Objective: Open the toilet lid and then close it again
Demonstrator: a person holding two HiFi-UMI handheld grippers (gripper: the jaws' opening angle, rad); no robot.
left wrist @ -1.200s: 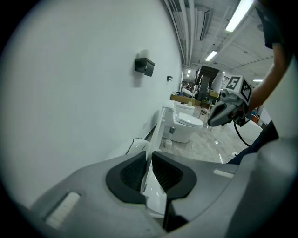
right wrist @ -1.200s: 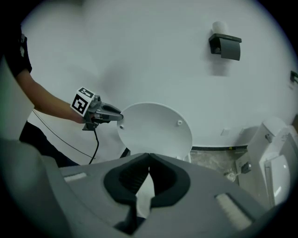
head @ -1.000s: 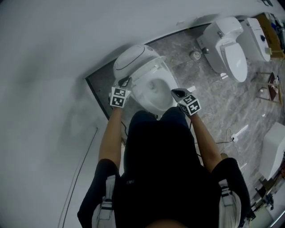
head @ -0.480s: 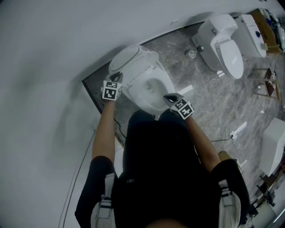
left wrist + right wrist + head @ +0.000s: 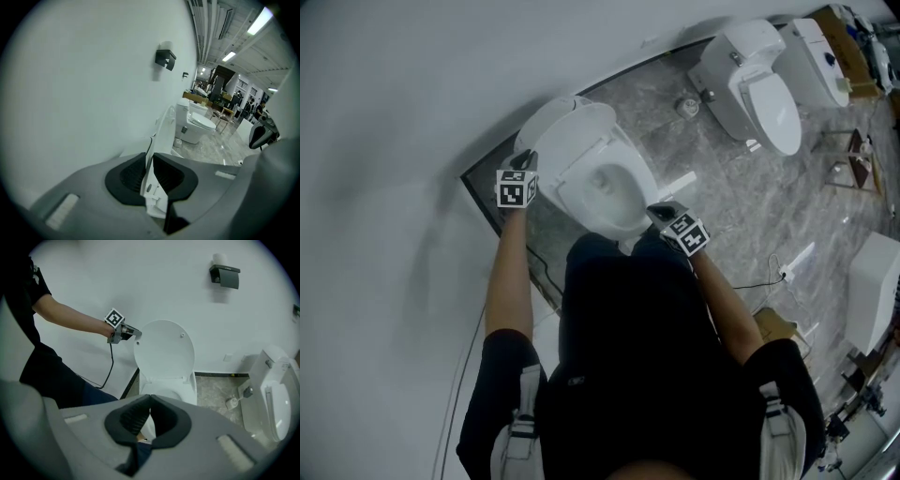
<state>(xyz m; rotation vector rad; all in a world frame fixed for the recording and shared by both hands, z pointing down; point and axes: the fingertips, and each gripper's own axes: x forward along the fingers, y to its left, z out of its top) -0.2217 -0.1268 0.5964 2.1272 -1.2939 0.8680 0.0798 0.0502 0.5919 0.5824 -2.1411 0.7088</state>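
Our left tongs [image 5: 149, 161] clamp the edge of the upright toilet lid [image 5: 164, 350] to steer it; our right tongs [image 5: 150, 401] idle closed, empty.

Toilet lid [image 5: 546, 120] raised against white wall [image 5: 394, 112], upper centre of frame. Left tongs [image 5: 526, 163] at lid's left edge, touching. Right tongs [image 5: 662, 212] just beside front rim of bowl [image 5: 602, 183], right of centre. Second toilet [image 5: 750, 80] upper right, on grey marbled floor [image 5: 741, 197].
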